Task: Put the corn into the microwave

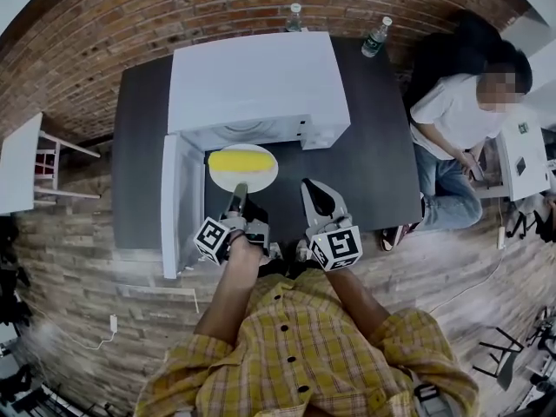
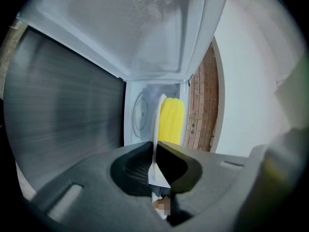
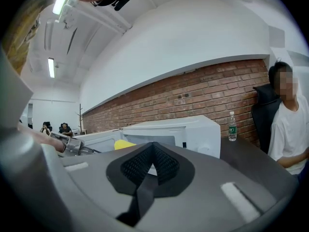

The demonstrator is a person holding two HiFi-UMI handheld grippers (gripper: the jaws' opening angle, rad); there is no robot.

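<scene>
Evidently the left gripper (image 1: 236, 203) jaws pinch the plate (image 1: 248, 182) rim, so the corn (image 1: 241, 161) rides level toward the open microwave (image 1: 256, 85). Right gripper (image 1: 314, 194) jaws are together and empty, held aside, likely spare for the door (image 1: 181, 202).

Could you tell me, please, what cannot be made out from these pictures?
- Microwave cavity: head view, hidden by its own top; left gripper view shows only a sliver past the plate.
- Corn: right gripper view, mostly behind the shut jaws of the right gripper.
- Bottle label: right gripper view, too small to read.
- Plate's face: left gripper view, seen edge-on only.
</scene>
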